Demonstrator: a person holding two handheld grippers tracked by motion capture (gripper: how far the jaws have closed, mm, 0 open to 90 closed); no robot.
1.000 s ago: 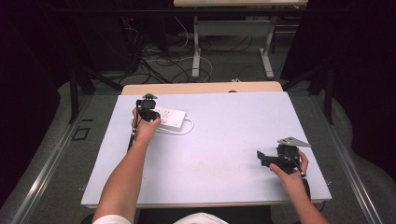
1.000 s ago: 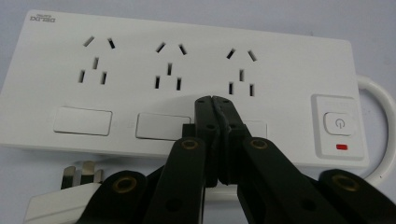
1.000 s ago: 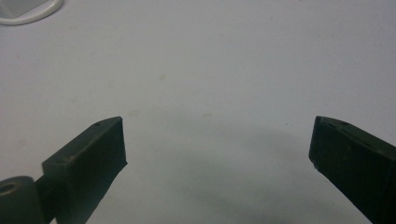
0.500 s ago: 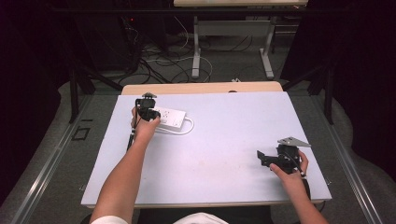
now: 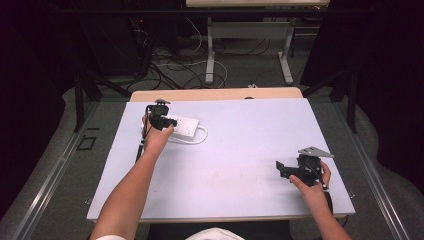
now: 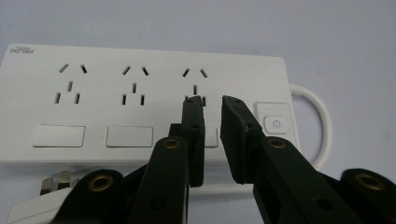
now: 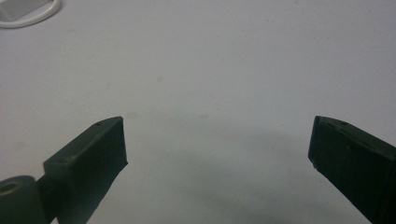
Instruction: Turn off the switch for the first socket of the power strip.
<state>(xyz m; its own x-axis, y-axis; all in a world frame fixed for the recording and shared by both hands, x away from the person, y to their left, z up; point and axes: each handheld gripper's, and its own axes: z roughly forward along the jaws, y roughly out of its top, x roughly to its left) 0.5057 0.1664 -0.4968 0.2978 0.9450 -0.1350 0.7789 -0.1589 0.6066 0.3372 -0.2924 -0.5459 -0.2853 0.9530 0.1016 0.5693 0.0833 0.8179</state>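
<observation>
My left tongs point(image 5: 161, 121) are far out in front of me, at the end of a long, straight bare arm. The two black jaws point down and stand close together, with a thin gap between them. They have just been opening a little, and nothing is between them. My left hand point(image 5: 156, 137) wraps the handle right behind them. My right tongs point(image 5: 284, 169) sit close to me, low and level, pointing toward the left tongs. Their jaws are spread wide apart with nothing between them. My right hand point(image 5: 312, 182) grips the back.
</observation>
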